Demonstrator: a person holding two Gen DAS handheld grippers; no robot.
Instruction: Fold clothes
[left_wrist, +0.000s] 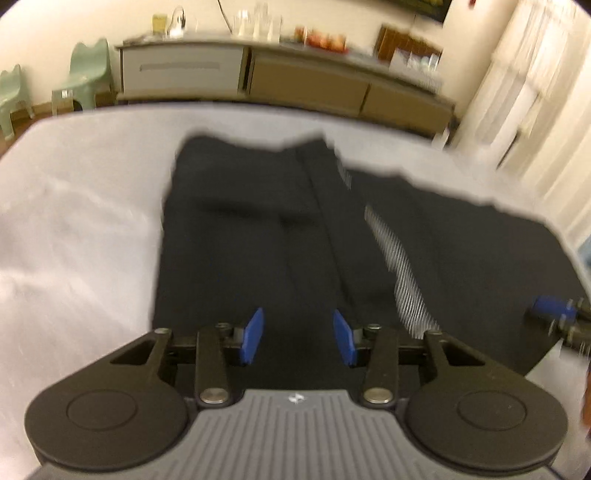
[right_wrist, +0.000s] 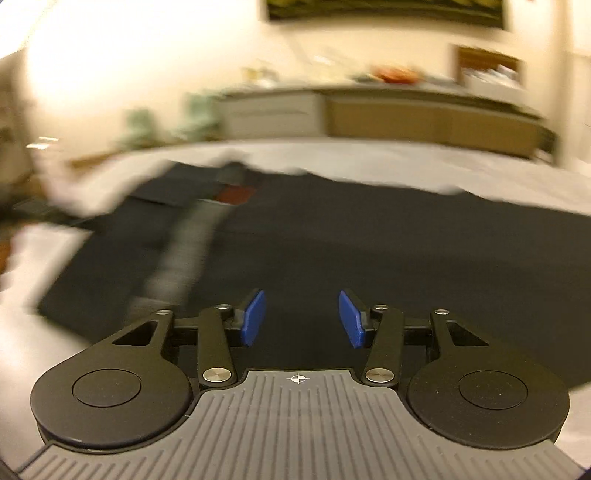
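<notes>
Black trousers (left_wrist: 280, 236) lie spread flat on a bed (left_wrist: 81, 206) covered with a pale sheet, filling the middle of the left wrist view and running from about 12 o'clock down to the tongs. A centre seam runs lengthwise through the cloth, and a strip of white diagonal stripes (left_wrist: 402, 273) slants along it at about 2 o'clock. In the right wrist view the same trousers (right_wrist: 369, 251) stretch across the middle of the frame, with a blurred grey band and a small reddish patch (right_wrist: 236, 192) toward 10 o'clock; that view is heavily smeared, so finer detail cannot be told.

Left tongs (left_wrist: 298, 338) hang over the near end of the trousers, blue pads wide apart with nothing between them. Whether they touch the cloth cannot be told. Right tongs (right_wrist: 302, 319) likewise stand wide and empty above the dark fabric. In the left view the right tongs (left_wrist: 554, 308) show at 3 o'clock near the cloth's edge, blue tips just visible.

Beyond the bed, at 12 o'clock, a long low sideboard (left_wrist: 258, 74) stands against the wall with glassware and fruit on top. Two green chairs (left_wrist: 88, 70) sit at 10 o'clock, and pale curtains (left_wrist: 532, 85) hang at 2 o'clock.
</notes>
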